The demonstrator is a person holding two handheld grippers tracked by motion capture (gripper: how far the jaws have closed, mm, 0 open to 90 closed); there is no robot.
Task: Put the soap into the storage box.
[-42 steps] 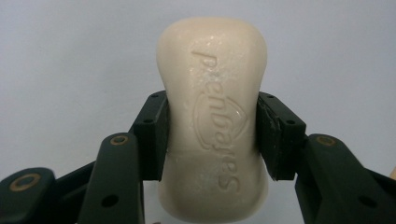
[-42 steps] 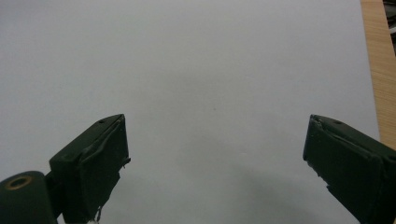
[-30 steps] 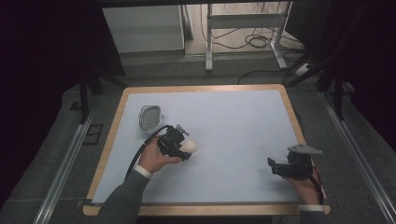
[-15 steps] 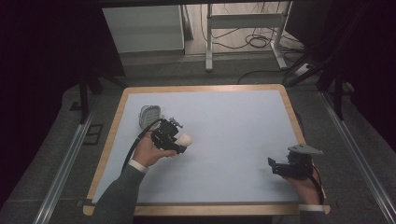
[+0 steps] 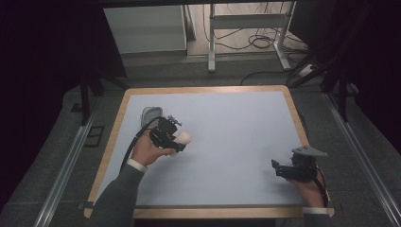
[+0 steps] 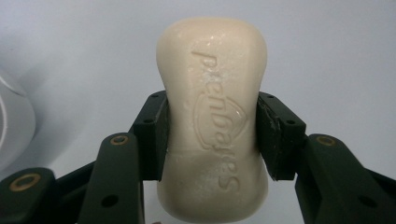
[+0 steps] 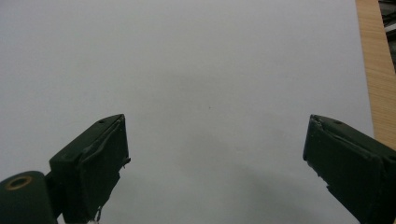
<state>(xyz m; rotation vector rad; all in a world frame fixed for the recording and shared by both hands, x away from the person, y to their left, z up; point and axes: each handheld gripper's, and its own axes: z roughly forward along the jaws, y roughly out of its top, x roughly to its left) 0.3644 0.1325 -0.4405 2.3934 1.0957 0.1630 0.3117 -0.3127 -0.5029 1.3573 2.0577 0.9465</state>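
Note:
A cream bar of soap [image 6: 212, 121] with embossed lettering is clamped between the two black jaws of my left gripper [image 6: 211, 128]. In the high view the soap [image 5: 183, 137] and the left gripper [image 5: 177, 139] are held over the left part of the table, just right of a grey soap dish [image 5: 151, 114]. A white curved edge of that dish [image 6: 14, 121] appears at the left of the left gripper view. My right gripper [image 5: 276, 169] rests near the table's front right corner, its jaws wide apart with nothing between them [image 7: 215, 154].
The table has a pale blue-grey top [image 5: 227, 132] and a wooden rim [image 5: 298, 118]. The wooden rim [image 7: 373, 70] also runs along the right of the right gripper view. Metal rails flank the table on the floor; cables and a stand's legs lie beyond its far edge.
My left gripper has carried the soap up and to the left, closer to the soap dish. The right gripper has stayed put.

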